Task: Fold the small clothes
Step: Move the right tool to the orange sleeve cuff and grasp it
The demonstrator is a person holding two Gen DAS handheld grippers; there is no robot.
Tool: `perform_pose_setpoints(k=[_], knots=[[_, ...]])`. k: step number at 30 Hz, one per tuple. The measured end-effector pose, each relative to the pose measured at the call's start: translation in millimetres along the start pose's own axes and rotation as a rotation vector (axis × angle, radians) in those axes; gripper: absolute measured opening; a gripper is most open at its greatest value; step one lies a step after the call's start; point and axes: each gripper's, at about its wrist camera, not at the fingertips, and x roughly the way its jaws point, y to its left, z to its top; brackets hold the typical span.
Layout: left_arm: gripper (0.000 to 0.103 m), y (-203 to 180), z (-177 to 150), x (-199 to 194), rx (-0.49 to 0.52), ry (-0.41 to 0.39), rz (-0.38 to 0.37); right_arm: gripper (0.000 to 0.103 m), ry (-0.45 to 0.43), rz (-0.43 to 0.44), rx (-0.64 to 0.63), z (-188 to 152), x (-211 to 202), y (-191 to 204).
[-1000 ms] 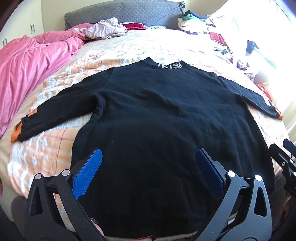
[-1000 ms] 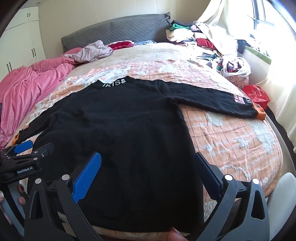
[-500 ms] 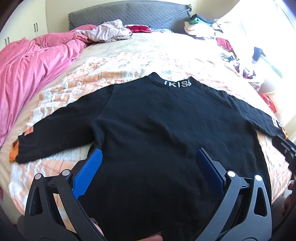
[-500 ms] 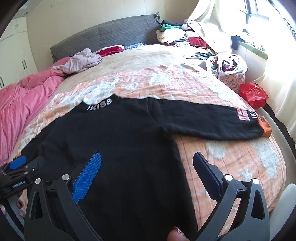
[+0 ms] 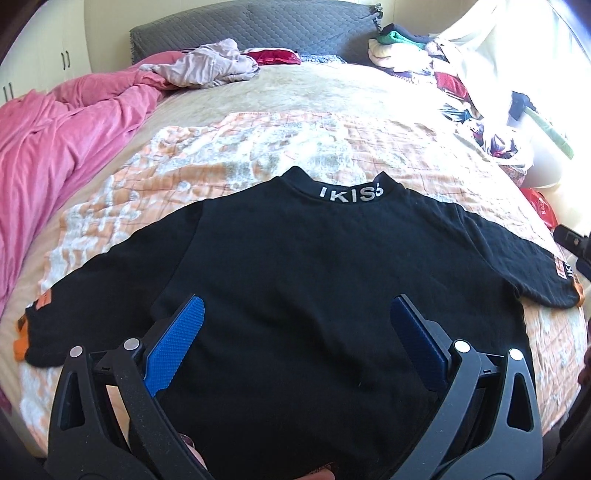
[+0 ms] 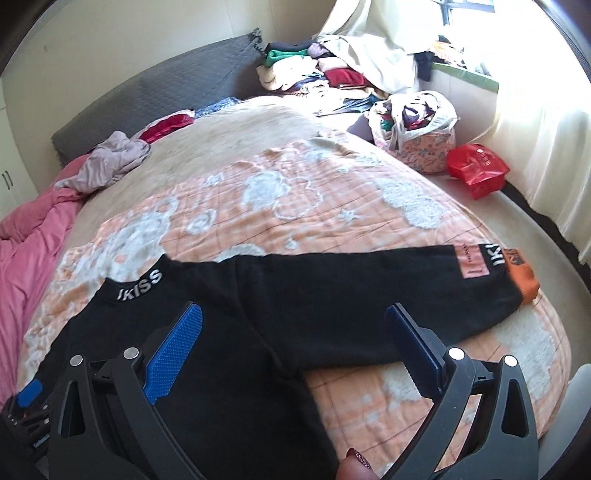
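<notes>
A black sweater [image 5: 295,280] is lying spread flat, collar away from the cameras, on the orange-and-white quilt [image 5: 229,147] that is covering the bed [image 6: 280,122]. White lettering on the collar [image 5: 351,194] is reading "IKISS", and both sleeves are stretching straight out from the sweater's body; the right sleeve [image 6: 369,291] is ending in a pink patch, a lettered band and an orange cuff [image 6: 522,277], and the left sleeve's orange cuff [image 5: 20,345] is showing at the sweater's far left. The left tool [image 5: 295,317] is hovering over the sweater's lower body with its blue-padded fingers [image 5: 173,347] spread wide, holding nothing; whether they are touching the cloth cannot be told. The right tool [image 6: 291,325] is hanging over the sweater's right armpit, where the sleeve is meeting the body, its fingers [image 6: 173,354] likewise spread wide and gripping nothing. Beyond the sweater's collar, a crumpled pale garment [image 5: 207,68] is lying near the grey headboard [image 5: 258,26]. To the sweater's left a pink blanket [image 5: 62,147] is bunching along the bed. To its right, beyond the right sleeve, a heap of clothes [image 6: 332,74], a bag of laundry [image 6: 417,133] and a red plastic bag [image 6: 476,166] are sitting by the curtain [image 6: 535,147].
</notes>
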Motion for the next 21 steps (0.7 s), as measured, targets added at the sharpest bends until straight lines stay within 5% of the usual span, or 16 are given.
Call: perform_pose_setpoints(k=[8, 21], knots=[[0.095, -19, 14, 22, 0.032, 0.008, -0.029, 0.099, -0.038, -0.076, 0.112, 15, 25, -48], [0.095, -42, 23, 57, 0.036, 0.043, -0.052, 0.099, 0.022, -0.155, 0.312, 1, 44, -133]])
